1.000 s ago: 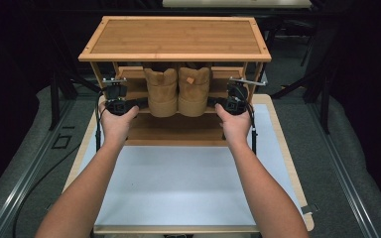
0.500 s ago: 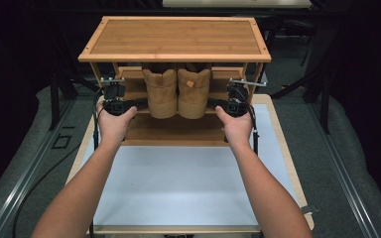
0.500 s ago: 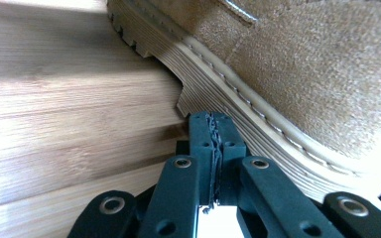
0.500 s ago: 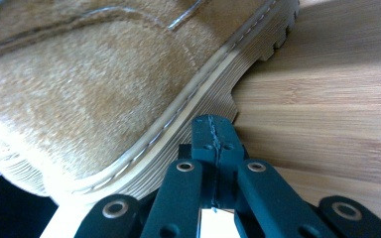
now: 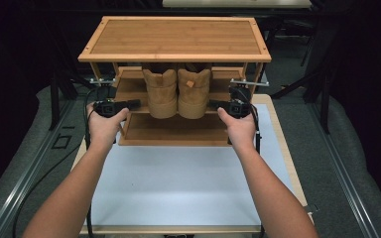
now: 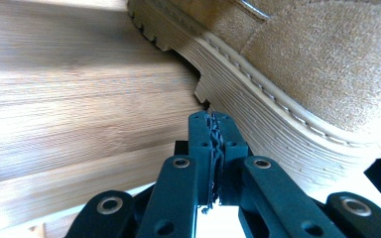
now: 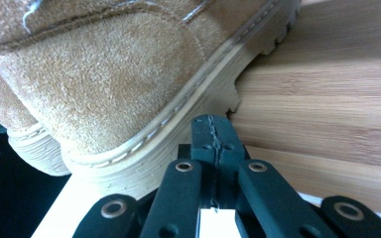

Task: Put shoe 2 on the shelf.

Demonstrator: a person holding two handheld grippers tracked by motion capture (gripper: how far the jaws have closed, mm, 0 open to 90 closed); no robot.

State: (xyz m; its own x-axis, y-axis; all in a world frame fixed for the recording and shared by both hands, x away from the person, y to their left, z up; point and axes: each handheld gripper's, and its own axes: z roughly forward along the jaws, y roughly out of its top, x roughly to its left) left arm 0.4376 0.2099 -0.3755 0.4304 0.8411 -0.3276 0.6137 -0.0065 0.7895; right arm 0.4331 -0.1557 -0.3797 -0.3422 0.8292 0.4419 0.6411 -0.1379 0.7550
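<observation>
2 tan suede boots stand side by side, heels toward the person, on the middle shelf of a bamboo shoe rack (image 5: pixel 173 42): the left boot (image 5: pixel 160 91) and the right boot (image 5: pixel 194 91) touch or nearly touch along their inner sides, heels overhanging the shelf's front edge. The left gripper (image 5: pixel 135 104) points level at the outer side of the left boot; in the left gripper view its jaws are pressed together with nothing between them, tips at the ribbed sole (image 6: pixel 258 124) beside the heel notch, contact uncertain. The right gripper (image 5: pixel 212 104) mirrors it against the right boot; in the right gripper view its jaws are likewise closed and empty, tips just beside the stitched sole edge (image 7: pixel 178 134). Each hand grasps its gripper's body, forearms reaching in from below. The rack stands at the far end of a white table top (image 5: pixel 178 183), its lower shelf (image 5: pixel 173 130) bare wood.
</observation>
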